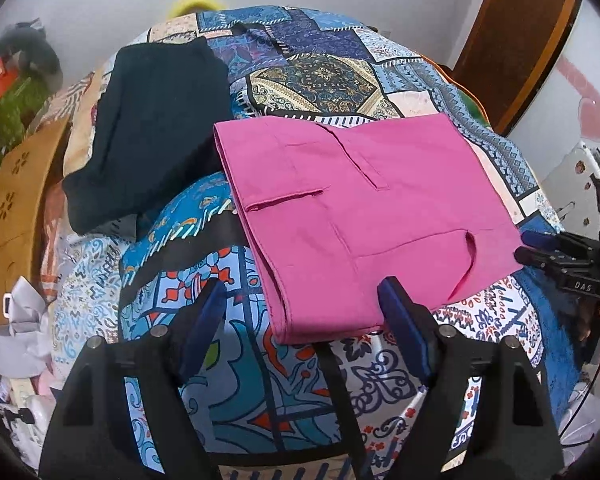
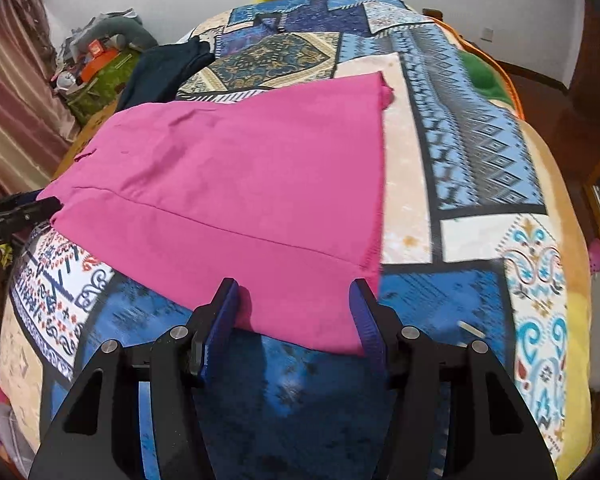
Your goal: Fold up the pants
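Pink pants (image 1: 364,216) lie flat on bedspread (image 1: 228,360), long axis left-right. My left gripper (image 1: 304,312), jaws apart, nears waist; right gripper (image 2: 296,316), apart, straddles hem corner.

Your left gripper (image 1: 304,304) has black angular finger arms with triangular cut-outs, round silver screws at the joints, and dark blue pads (image 1: 404,320); your right gripper (image 2: 296,308) is built the same, black with blue ribbed pads (image 2: 366,320); from the left view its side bears white lettering reading "DAS".
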`<move>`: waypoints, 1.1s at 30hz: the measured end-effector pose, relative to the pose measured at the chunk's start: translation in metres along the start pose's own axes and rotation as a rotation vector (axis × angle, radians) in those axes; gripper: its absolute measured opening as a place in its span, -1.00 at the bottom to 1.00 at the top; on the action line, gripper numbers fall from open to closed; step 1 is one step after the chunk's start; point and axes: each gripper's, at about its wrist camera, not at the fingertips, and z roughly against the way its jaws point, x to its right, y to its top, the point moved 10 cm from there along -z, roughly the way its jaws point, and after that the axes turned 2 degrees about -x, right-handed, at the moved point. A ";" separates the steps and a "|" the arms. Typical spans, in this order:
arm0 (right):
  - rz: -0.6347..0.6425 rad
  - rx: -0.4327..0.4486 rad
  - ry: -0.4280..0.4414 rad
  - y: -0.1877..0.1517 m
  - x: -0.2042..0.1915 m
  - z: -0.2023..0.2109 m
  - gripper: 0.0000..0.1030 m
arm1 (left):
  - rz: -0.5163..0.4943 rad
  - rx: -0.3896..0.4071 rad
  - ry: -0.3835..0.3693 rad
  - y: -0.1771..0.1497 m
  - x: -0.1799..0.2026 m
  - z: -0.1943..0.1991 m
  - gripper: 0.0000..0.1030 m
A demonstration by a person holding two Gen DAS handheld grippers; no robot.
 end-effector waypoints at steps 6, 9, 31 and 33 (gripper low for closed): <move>-0.014 0.009 -0.035 0.001 0.005 0.007 0.03 | 0.014 -0.018 0.009 0.006 -0.002 0.004 0.55; -0.014 0.037 -0.040 0.012 0.006 0.016 0.03 | 0.029 -0.003 0.007 0.016 -0.007 0.011 0.54; 0.004 0.159 -0.023 0.140 0.043 -0.007 0.03 | 0.120 -0.028 0.117 0.114 -0.075 -0.051 0.12; -0.012 0.147 -0.024 0.151 0.051 -0.020 0.03 | 0.120 -0.048 0.097 0.115 -0.072 -0.063 0.07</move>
